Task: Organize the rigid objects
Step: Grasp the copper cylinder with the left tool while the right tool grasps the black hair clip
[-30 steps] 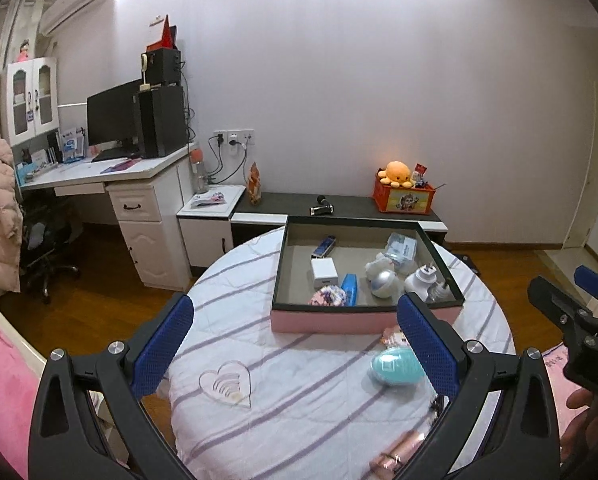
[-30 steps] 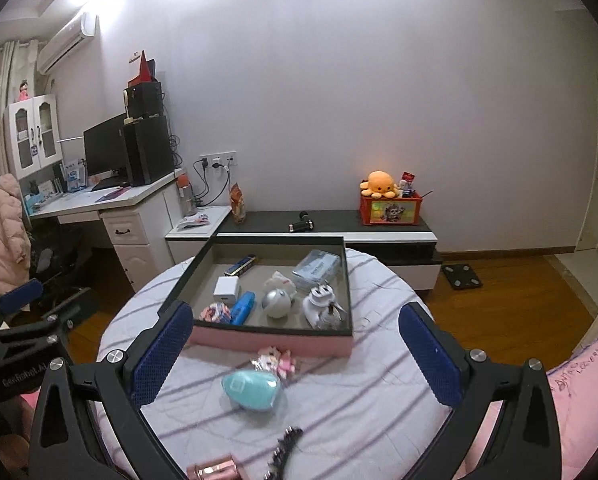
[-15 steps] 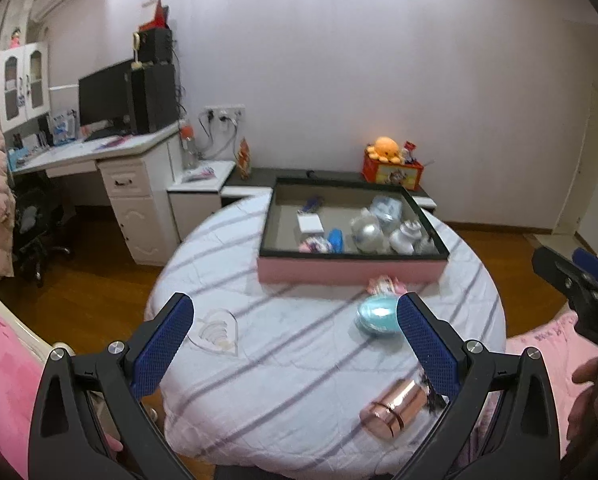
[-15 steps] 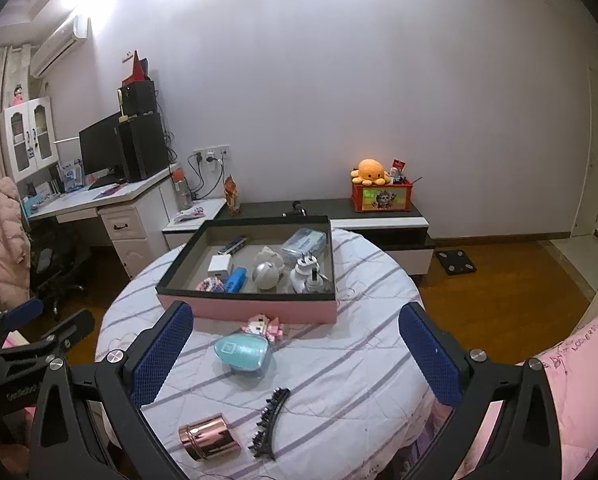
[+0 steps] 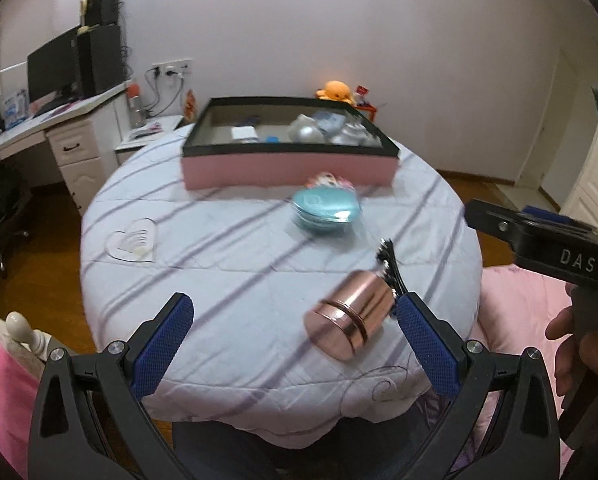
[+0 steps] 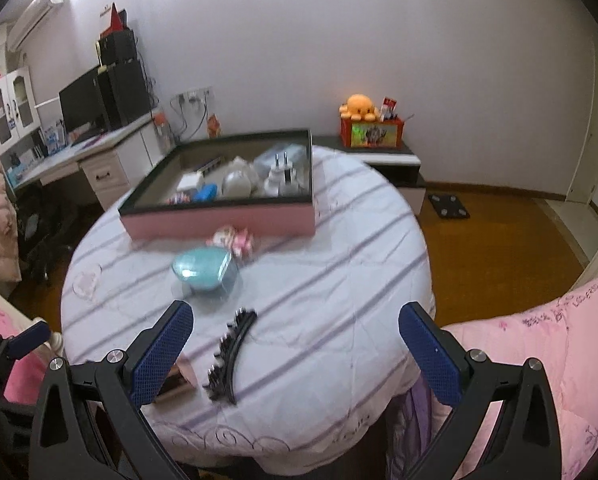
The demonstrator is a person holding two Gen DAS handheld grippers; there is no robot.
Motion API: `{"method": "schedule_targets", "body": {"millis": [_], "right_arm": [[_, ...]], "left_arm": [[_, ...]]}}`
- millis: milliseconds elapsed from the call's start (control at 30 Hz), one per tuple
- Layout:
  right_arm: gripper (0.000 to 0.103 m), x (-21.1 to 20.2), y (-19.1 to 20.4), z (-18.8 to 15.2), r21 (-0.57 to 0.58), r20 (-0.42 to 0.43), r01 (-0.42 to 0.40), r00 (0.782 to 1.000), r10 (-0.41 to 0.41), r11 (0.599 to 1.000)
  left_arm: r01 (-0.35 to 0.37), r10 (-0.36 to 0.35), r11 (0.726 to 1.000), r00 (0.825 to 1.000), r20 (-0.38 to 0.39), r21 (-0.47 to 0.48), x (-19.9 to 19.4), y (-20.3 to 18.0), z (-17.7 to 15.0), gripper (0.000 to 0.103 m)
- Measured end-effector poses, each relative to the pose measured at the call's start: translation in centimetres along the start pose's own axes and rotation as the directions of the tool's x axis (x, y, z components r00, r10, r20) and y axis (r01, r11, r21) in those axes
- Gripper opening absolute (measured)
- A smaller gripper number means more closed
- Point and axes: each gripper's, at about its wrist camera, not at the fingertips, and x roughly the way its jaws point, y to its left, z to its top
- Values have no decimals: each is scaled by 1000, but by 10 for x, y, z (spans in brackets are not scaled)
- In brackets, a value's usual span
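Note:
A pink box with a black rim [image 5: 291,168] [image 6: 219,226] stands at the far side of the round table and holds several small objects. In front of it lie a small pink toy [image 5: 329,181] [image 6: 235,239] and a teal case [image 5: 325,210] [image 6: 205,270]. A rose-gold jar [image 5: 351,322] lies on its side near the front edge, just inside my left gripper's right finger; in the right wrist view it is mostly hidden. A black hair comb [image 6: 229,358] [image 5: 389,266] lies beside it. My left gripper [image 5: 295,344] is open and empty. My right gripper [image 6: 297,352] is open and empty above the comb.
The table [image 5: 219,264] is covered with a striped pale cloth. A desk with a monitor [image 5: 59,76] stands at the left. A low cabinet with an orange plush [image 6: 359,108] stands behind. Pink bedding [image 6: 539,344] lies at the right.
Both grippers have pulled back toward the table's near edge and tilted down. The jar and the comb have come into view close to the fingers. Both grippers stay open.

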Motion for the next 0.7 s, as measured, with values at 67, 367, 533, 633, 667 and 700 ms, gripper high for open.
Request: {"method": "schedule_targets", "body": {"millis": [67, 367, 533, 633, 667, 700], "right_arm": [[103, 5, -1, -4, 2, -17, -2, 1000, 2, 1000], [103, 22, -6, -9, 19, -65, -11, 998, 12, 1000], [103, 38, -2, -15, 1, -112, -18, 994, 18, 1000], [103, 49, 7, -22, -19, -144, -34, 989, 31, 999], [103, 53, 10, -24, -28, -152, -41, 988, 37, 999], [103, 57, 15, -25, -38, -160, -49, 986, 42, 998]], "left_arm": [[19, -19, 1000, 1000, -13, 16, 8, -4, -1, 103], [58, -51, 993, 996, -77, 100, 60, -13, -6, 99], [80, -73, 995, 991, -109, 65, 75, 0, -5, 63], [75, -71, 996, 992, -106, 38, 77, 11, -6, 47], [70, -66, 997, 992, -104, 30, 76, 15, -5, 47], [61, -58, 998, 993, -100, 20, 76, 18, -5, 47]]}}
